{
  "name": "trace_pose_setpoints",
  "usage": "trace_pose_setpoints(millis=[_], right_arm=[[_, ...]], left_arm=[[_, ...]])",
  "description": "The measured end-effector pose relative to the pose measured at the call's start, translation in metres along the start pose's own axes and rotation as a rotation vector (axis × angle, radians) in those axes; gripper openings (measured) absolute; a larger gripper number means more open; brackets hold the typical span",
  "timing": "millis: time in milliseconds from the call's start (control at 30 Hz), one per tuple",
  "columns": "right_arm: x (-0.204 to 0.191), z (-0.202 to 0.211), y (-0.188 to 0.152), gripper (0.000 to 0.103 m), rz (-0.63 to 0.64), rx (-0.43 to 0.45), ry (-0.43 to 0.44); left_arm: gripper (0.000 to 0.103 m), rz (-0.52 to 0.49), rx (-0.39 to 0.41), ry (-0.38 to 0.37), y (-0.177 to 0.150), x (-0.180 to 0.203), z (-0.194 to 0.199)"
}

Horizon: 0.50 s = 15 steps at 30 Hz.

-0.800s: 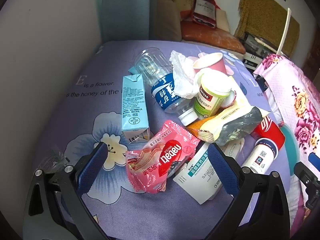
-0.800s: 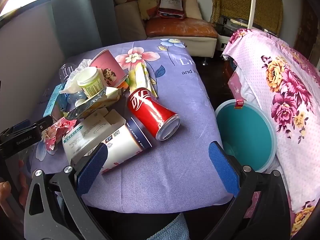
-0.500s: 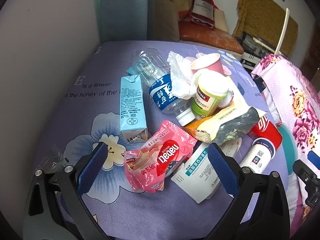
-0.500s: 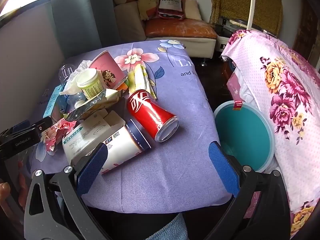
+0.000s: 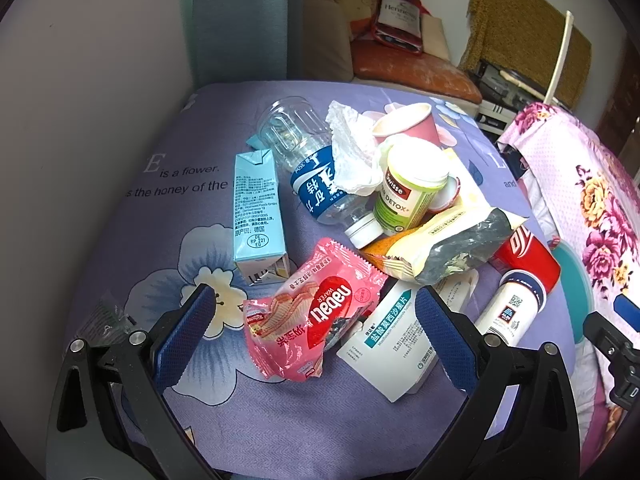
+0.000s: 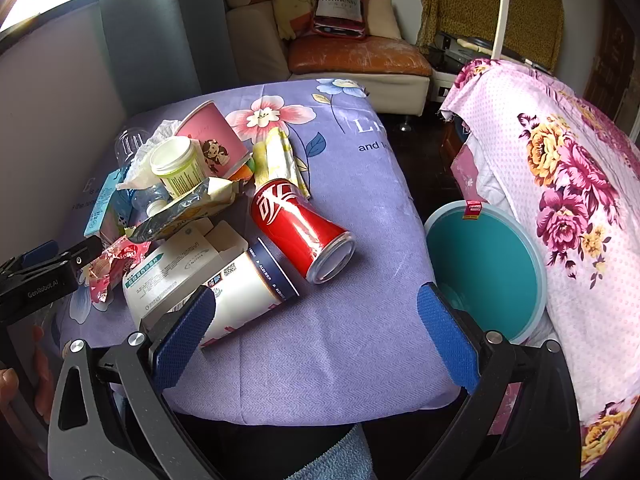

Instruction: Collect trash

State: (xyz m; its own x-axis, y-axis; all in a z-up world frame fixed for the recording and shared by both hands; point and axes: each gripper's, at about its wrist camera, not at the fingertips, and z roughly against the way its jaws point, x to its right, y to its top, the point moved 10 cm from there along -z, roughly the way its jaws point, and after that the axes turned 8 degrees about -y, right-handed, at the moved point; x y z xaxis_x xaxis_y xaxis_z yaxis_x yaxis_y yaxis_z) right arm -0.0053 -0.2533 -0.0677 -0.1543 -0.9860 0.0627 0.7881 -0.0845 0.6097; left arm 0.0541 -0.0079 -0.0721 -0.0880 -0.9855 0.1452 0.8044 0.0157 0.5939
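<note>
Both jaws stand wide apart and empty. The left gripper (image 5: 312,328) hovers over the pink wafer wrapper (image 5: 316,312); the right gripper (image 6: 312,324) faces the red can (image 6: 300,232). All the trash lies on the table (image 6: 360,352); the teal bin (image 6: 484,276) looks empty, so collecting seems barely begun.

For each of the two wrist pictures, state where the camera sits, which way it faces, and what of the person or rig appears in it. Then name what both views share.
Left wrist: on the left gripper, looking down over the pink wafer packet and trash pile; the other gripper's body shows at the right edge.
Right wrist: on the right gripper, facing the table's near edge, the red can and teal bin; fingers show at far left.
Shared: the can, wafer packet and green-labelled bottle.
</note>
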Motion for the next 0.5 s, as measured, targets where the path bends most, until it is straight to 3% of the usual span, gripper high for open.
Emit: trace_pose_setpoints(millis=[500], right_arm=[[0.0008,0.0000,-0.0003,0.097,-0.005,-0.009,-0.007]], left_arm=[[0.100,-0.015,-0.002,-0.010,-0.0008,0.0057,0.0018]])
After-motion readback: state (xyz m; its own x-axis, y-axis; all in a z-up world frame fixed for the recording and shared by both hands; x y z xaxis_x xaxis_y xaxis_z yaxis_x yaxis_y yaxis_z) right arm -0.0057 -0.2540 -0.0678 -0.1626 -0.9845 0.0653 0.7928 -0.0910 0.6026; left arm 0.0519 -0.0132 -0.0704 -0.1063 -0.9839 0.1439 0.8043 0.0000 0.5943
